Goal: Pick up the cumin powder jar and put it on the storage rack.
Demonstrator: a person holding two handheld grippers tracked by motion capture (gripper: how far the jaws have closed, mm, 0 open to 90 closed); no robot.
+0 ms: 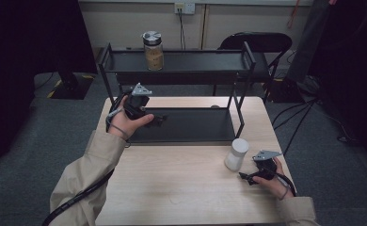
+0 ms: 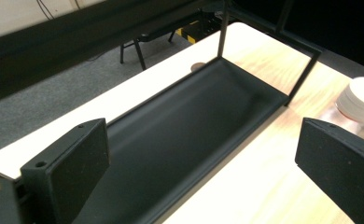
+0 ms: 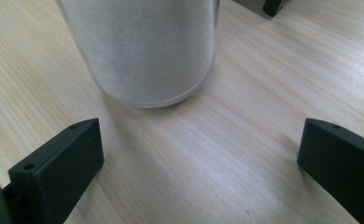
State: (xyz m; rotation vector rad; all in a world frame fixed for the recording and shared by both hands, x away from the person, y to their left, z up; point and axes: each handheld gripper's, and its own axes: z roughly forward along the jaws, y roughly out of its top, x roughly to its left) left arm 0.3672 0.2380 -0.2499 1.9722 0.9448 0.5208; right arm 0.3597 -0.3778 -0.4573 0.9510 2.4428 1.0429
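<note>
Firstly, the wooden worktop (image 1: 181, 183) takes most of the high view, with grey floor around it. On its far half stands a black two-level rack (image 1: 181, 89). The lower tray (image 1: 191, 125) of this rack lies on the worktop and carries nothing, and the upper shelf (image 1: 195, 61) carries a glass jar (image 1: 153, 51) with a metal lid and brown content, at about 11 o'clock from the centre of the worktop. Behind the rack, at 1 o'clock, stands a black folding chair (image 1: 257, 44).

The white jar (image 1: 236, 154) stands upright on the worktop at about 4 o'clock from its centre, just in front of the right corner of the lower tray. In the right gripper view its frosted body (image 3: 143, 51) stands ahead of the jaws, apart from them.

The left tool (image 1: 155, 118) is held over the left end of the lower tray, at about 10 o'clock. Its jaws stand wide apart and nothing is between them; in the left gripper view they frame the black tray (image 2: 185, 135).

The right tool (image 1: 244, 177) rests low at the right side of the worktop, at 4 o'clock, just beside the white jar. Its jaws are also spread wide and grip nothing; bare wood lies between them.
</note>
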